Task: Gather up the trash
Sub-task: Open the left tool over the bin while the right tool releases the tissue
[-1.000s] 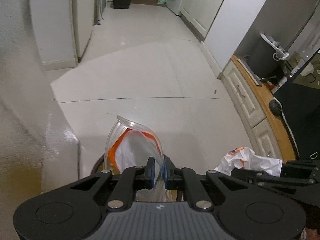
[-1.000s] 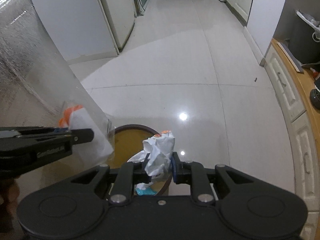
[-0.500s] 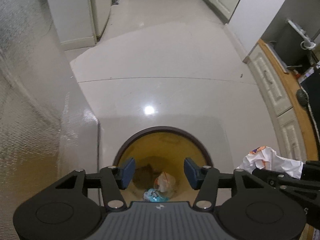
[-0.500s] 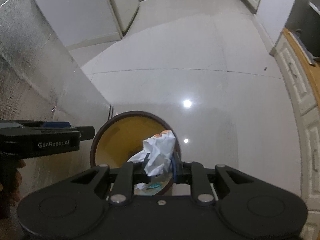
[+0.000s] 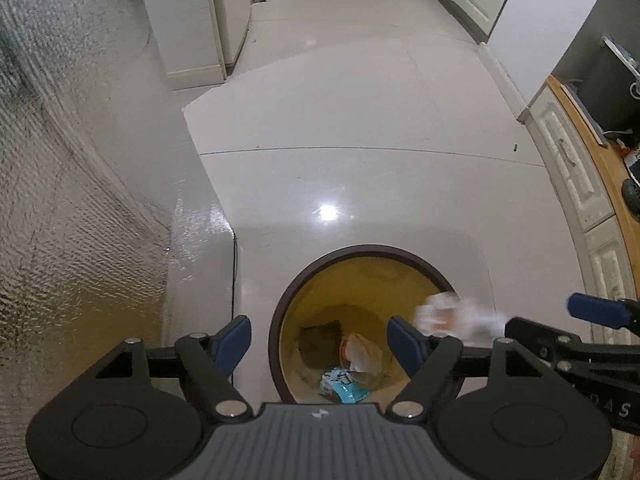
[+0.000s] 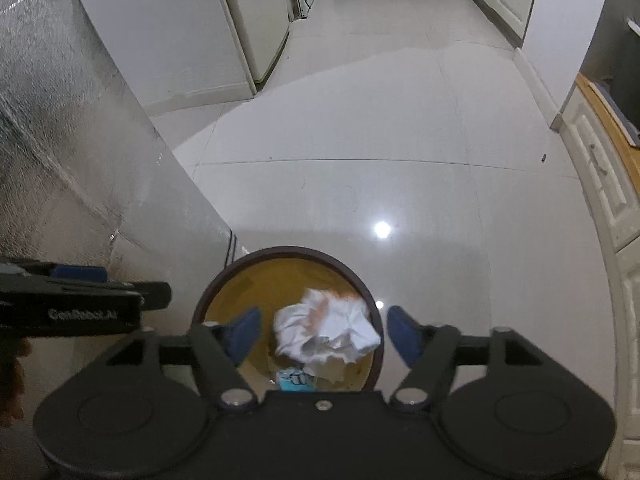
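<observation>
Both tongs over round bin [image 6: 370, 292] on floor. Right tongs [image 6: 322, 330] just opened, jaws apart; crumpled white wrapper [image 6: 326, 330] loose between them, above bin mouth. Left tongs [image 5: 320, 344] just opened, empty.

Glossy white tiled floor [image 6: 360, 128], light glare; white cabinets [image 6: 256, 20]; wooden countertop [image 5: 592, 152] right.

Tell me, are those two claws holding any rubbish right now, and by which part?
Nothing is held. The right gripper has just opened, and the crumpled white wrapper hangs loose between its pads above the bin. The left gripper has also just opened, empty.
</observation>
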Demonstrator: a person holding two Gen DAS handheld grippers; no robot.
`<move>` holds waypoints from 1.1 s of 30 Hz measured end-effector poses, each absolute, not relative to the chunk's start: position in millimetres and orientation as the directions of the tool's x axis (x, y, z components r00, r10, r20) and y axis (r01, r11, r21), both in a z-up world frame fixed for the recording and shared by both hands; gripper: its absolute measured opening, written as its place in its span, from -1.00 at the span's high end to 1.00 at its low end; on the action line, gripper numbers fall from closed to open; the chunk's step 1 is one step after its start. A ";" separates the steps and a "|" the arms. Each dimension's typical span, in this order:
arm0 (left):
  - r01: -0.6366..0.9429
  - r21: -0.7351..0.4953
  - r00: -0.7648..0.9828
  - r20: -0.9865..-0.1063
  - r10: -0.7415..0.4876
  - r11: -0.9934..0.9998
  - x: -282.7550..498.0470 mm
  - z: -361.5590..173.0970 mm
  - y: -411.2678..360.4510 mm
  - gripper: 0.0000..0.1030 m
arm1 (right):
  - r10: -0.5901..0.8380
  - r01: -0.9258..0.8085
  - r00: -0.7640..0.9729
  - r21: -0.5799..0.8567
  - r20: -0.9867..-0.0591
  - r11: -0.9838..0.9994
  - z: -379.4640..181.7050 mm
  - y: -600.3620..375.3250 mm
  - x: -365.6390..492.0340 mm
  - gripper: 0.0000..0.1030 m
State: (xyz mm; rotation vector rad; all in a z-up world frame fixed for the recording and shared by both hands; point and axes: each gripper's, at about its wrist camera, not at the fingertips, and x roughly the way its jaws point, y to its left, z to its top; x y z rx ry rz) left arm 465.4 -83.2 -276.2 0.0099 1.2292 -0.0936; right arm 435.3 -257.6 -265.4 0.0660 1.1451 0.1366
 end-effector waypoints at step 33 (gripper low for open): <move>0.082 0.025 0.261 -0.965 0.003 0.996 449.4 -273.4 -77.1 -1.00 | 0.087 -0.012 0.332 0.088 -0.939 0.996 -273.2 -280.3 418.6 -1.00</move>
